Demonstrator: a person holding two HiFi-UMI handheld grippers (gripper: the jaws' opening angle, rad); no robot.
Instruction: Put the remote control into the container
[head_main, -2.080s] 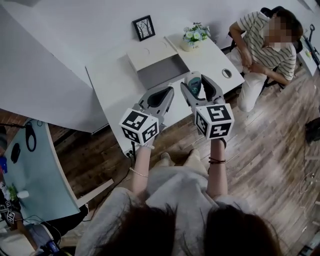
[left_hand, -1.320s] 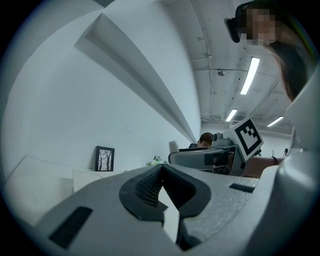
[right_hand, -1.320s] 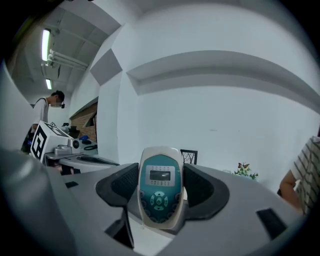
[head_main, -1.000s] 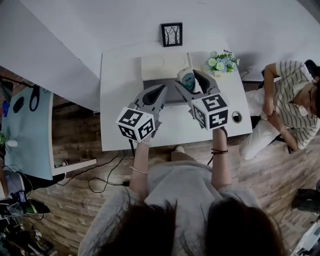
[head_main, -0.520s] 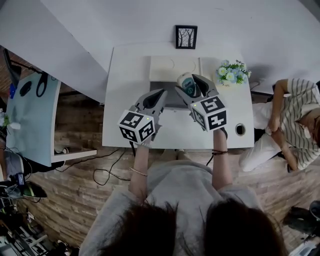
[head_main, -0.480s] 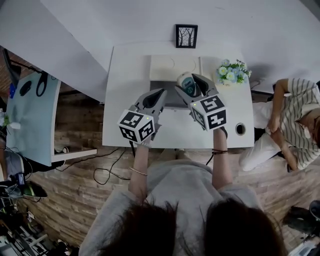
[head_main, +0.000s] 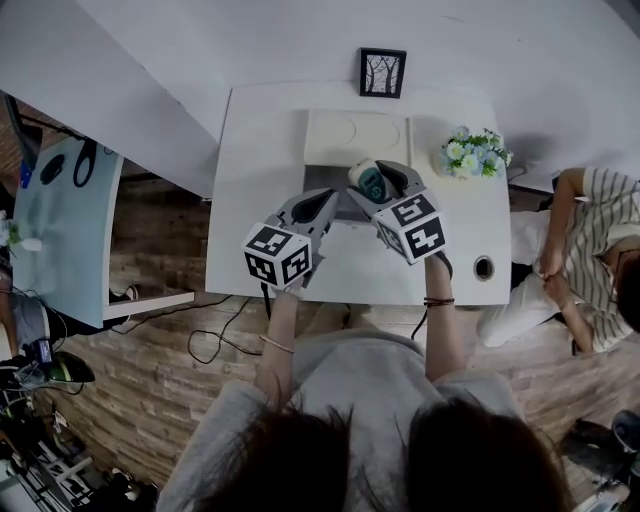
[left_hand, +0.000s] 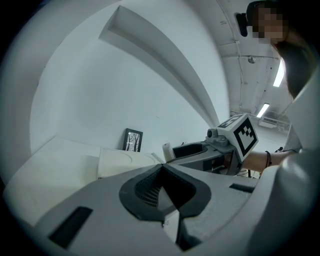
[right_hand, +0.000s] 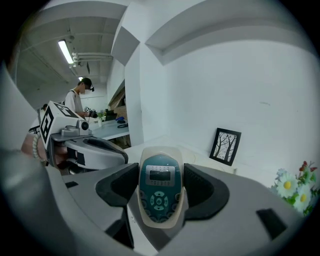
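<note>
The right gripper (head_main: 376, 178) clamps the remote (right_hand: 160, 192) by its sides. It is probably light, stiff, slick plastic, so a mid-body hold suits. The left gripper (left_hand: 161, 168) is closed and empty. The container (head_main: 322, 178) sits near the table's (head_main: 260, 150) back edge.

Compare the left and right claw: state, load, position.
Left claw is shut and empty; right claw is shut on the remote. In the head view, right claw's tip lies farther from the person, by the open container; left claw's tip sits nearer the person. Shared: both point toward the container and carry a marker cube.
</note>
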